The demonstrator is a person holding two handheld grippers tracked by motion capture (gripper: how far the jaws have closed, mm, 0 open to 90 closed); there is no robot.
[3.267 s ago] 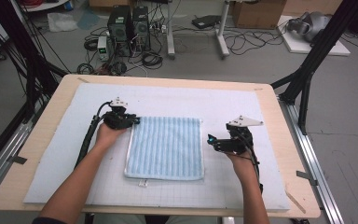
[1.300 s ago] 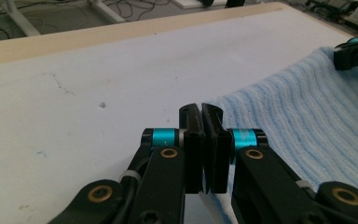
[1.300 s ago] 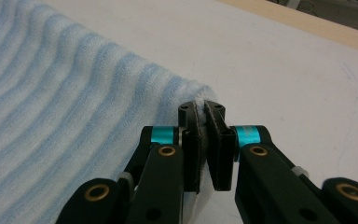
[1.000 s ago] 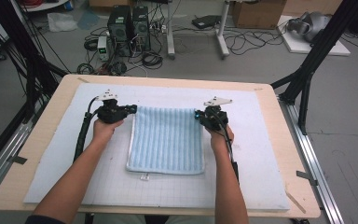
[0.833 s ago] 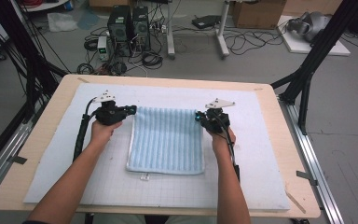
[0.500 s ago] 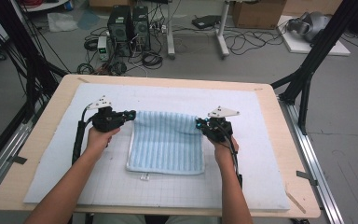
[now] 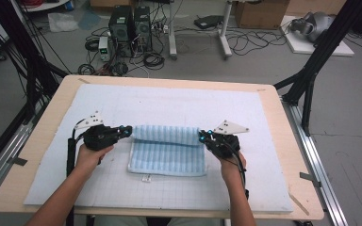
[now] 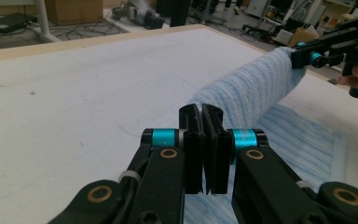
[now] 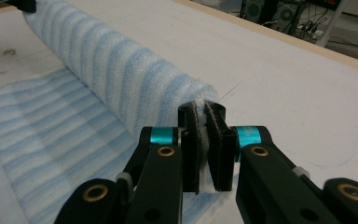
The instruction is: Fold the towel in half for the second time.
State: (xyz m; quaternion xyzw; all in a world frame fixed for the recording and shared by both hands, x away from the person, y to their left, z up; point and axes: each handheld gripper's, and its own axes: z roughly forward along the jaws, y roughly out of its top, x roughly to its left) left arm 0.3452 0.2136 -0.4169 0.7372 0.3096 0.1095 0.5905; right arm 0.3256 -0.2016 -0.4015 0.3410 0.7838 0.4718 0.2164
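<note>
The left gripper (image 7: 128, 130) has its jaws clamped on the left far corner of the towel (image 7: 167, 149), and the right gripper (image 7: 202, 137) is clamped the same way on the right far corner. In the left gripper view its gripper (image 8: 204, 116) shows the two pads pressed close together with the towel (image 8: 254, 86) rising just behind them; in the right gripper view its gripper (image 9: 203, 114) shows a thin edge of white cloth pinched between the pads, with the towel (image 9: 102, 79) running away to the upper left. Between the two grippers the lifted edge hangs as a rounded fold, stretched from one to the other and lying over the flat part of the towel, which is spread on the mat (image 7: 169, 101) nearer the person. A small white tag sticks out at the towel's near edge. The mat covers most of the wooden table (image 7: 290, 155). Beyond the table, computer boxes (image 7: 129, 21) and cables lie on the floor.
</note>
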